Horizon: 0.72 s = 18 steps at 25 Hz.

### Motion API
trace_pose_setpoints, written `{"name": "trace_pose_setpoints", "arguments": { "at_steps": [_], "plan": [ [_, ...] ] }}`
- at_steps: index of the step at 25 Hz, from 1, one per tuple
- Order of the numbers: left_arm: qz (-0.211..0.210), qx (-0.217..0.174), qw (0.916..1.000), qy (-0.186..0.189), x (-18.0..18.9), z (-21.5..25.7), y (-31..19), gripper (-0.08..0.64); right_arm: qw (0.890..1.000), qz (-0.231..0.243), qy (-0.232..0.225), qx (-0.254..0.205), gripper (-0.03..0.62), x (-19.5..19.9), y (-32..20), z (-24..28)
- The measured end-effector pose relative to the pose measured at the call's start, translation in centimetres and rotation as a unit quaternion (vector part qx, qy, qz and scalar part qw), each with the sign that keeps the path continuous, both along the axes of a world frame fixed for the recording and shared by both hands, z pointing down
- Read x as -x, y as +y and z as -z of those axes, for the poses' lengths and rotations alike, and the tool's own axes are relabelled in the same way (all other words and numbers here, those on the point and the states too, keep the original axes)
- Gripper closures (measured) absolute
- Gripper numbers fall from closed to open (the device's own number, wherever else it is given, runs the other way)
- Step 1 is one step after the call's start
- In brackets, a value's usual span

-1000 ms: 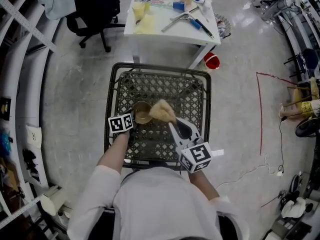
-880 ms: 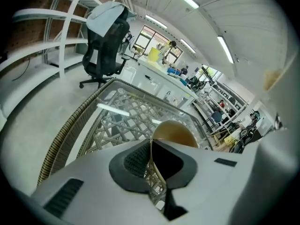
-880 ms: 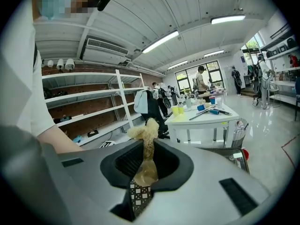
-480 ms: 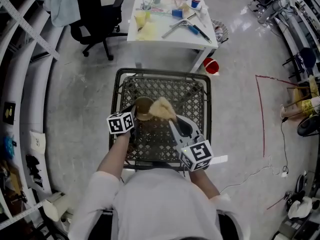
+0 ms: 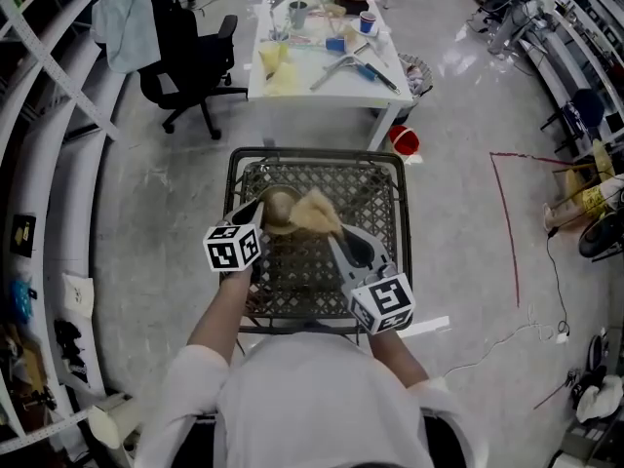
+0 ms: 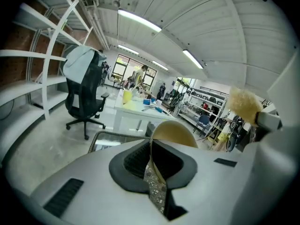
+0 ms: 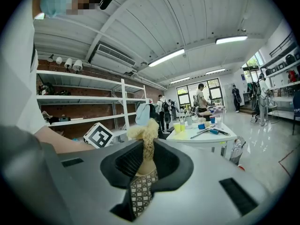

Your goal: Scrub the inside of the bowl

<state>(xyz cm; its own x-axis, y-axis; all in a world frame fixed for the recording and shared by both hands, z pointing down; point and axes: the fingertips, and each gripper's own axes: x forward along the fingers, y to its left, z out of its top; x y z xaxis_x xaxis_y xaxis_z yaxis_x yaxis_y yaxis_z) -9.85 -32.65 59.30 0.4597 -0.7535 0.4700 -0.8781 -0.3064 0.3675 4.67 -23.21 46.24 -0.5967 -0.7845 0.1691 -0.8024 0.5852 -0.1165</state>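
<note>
Here, the left gripper [image 6: 151, 146] pinched the rim of the bowl [image 5: 279, 210], jaws pressed tight on it. The right gripper [image 7: 144, 161] clamped a straw-coloured scrubber [image 5: 315, 213] just beside the bowl. Both were above the wire-mesh table [image 5: 394, 213], with a cluttered white table [image 5: 292, 66] beyond.

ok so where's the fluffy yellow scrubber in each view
Head view: the scrubber is at centre, over the wire mesh stand, just right of the bowl.
Left gripper view: far right, a little above mid-height.
Right gripper view: centre, slightly left, sticking up.
Shared landmark: the cluttered white table, behind the scrubber in the head view, at left-centre in the left gripper view and at right-centre in the right gripper view.
</note>
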Motion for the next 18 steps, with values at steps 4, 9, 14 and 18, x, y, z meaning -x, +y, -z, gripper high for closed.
{"name": "trace_pose_setpoints", "arguments": {
  "at_steps": [4,9,14,18],
  "plan": [
    [-0.004,-0.038,0.9992,0.01,-0.3,3.6,0.7,0.515,1.0,-0.002,0.0,-0.012,0.523,0.4,1.1,1.0],
    [-0.023,-0.078,0.9967,0.004,-0.7,7.7,2.2,0.515,1.0,0.0,0.0,-0.026,0.523,1.0,2.7,2.2],
    [-0.028,-0.112,0.9933,0.002,-0.7,10.4,4.1,0.515,0.999,0.006,0.006,-0.04,0.523,2.0,4.2,2.9],
    [-0.031,-0.131,0.9909,0.003,-0.5,12.0,5.5,0.515,0.999,0.012,0.018,-0.047,0.523,2.9,5.1,2.8]
  ]
}}
